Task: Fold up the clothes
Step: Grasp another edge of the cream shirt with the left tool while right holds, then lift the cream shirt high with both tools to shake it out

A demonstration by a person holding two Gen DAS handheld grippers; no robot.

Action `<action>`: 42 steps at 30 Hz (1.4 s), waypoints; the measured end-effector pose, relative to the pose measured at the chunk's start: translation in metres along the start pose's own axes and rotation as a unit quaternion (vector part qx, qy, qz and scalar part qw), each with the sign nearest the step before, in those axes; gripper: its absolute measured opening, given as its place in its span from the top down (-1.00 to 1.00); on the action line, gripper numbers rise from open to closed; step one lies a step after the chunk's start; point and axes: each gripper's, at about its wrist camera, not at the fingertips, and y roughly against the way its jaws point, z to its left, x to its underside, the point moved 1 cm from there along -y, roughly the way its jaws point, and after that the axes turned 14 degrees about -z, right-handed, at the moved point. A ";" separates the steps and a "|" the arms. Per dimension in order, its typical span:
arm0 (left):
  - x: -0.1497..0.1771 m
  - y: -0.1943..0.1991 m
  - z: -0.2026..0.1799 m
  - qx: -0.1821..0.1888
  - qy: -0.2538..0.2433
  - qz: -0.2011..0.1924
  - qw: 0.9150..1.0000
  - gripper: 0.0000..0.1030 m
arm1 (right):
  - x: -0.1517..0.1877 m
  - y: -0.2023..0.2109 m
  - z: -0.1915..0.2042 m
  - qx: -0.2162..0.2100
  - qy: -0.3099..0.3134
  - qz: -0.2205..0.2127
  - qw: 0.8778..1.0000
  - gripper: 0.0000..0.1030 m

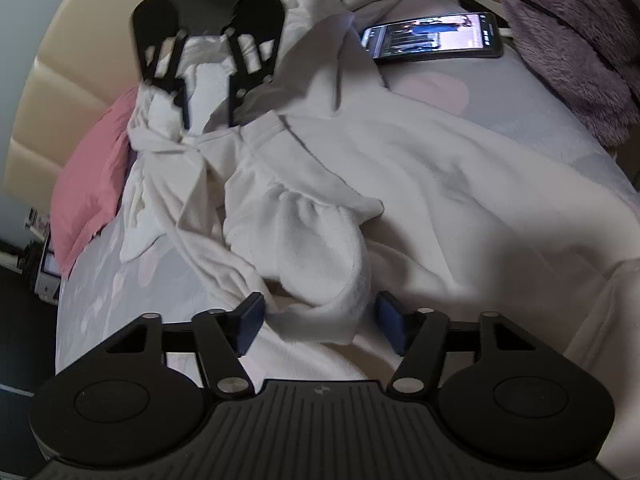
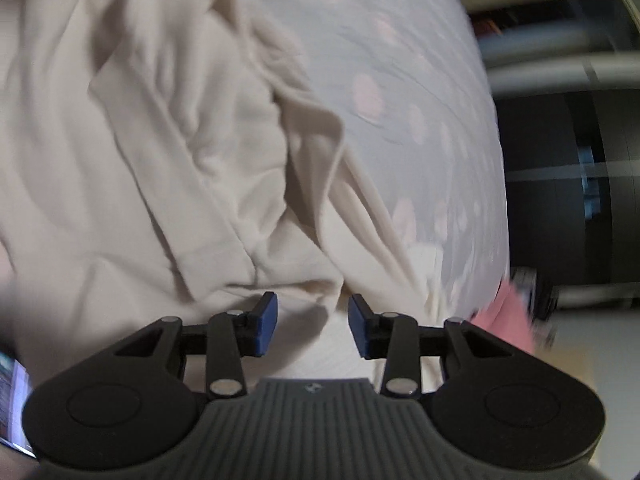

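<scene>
Cream garment (image 1: 420, 184): lying crumpled on the dotted bedsheet (image 1: 532, 116). Your left gripper (image 1: 318, 322) is straddling a cuff, pads apart. Your right gripper (image 2: 312, 326) is hovering agape over a fold.

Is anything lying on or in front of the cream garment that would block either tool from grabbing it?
Nothing visible does. The cream fleece garment lies directly between the left tool's open pads, and its folds sit right ahead of the right tool. The black smartphone rests on the bedsheet beside it, clear of both.
</scene>
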 end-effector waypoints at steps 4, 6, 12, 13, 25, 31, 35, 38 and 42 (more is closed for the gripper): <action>0.000 -0.006 -0.002 -0.001 -0.011 -0.005 1.000 0.10 | -0.003 -0.008 0.005 -0.019 0.064 -0.021 0.998 0.31; 0.000 -0.010 0.000 0.003 0.000 0.001 1.000 0.25 | -0.004 -0.009 0.009 -0.032 0.081 -0.019 0.996 0.57; 0.000 -0.005 0.023 0.009 0.103 0.022 0.994 0.55 | -0.009 0.002 0.005 -0.022 0.031 -0.004 0.999 0.86; -0.001 -0.002 0.028 0.007 0.117 0.025 0.993 0.59 | -0.009 0.005 0.003 -0.018 0.019 0.000 1.000 0.86; -0.034 0.077 0.060 -0.060 0.200 0.031 0.977 0.74 | -0.044 0.081 -0.044 0.136 -0.074 0.050 0.987 0.88; -0.052 0.134 0.063 -0.115 0.208 0.018 0.971 0.76 | -0.078 0.133 -0.076 0.229 -0.097 0.058 0.967 0.89; -0.058 0.179 0.064 -0.162 0.222 0.012 0.962 0.82 | -0.108 0.164 -0.097 0.283 -0.096 0.053 0.953 0.89; -0.057 0.217 0.070 -0.213 0.230 0.014 0.949 0.82 | -0.135 0.182 -0.119 0.316 -0.097 0.040 0.943 0.89; -0.052 0.273 0.082 -0.277 0.250 0.016 0.928 0.82 | -0.174 0.208 -0.136 0.349 -0.092 0.013 0.932 0.89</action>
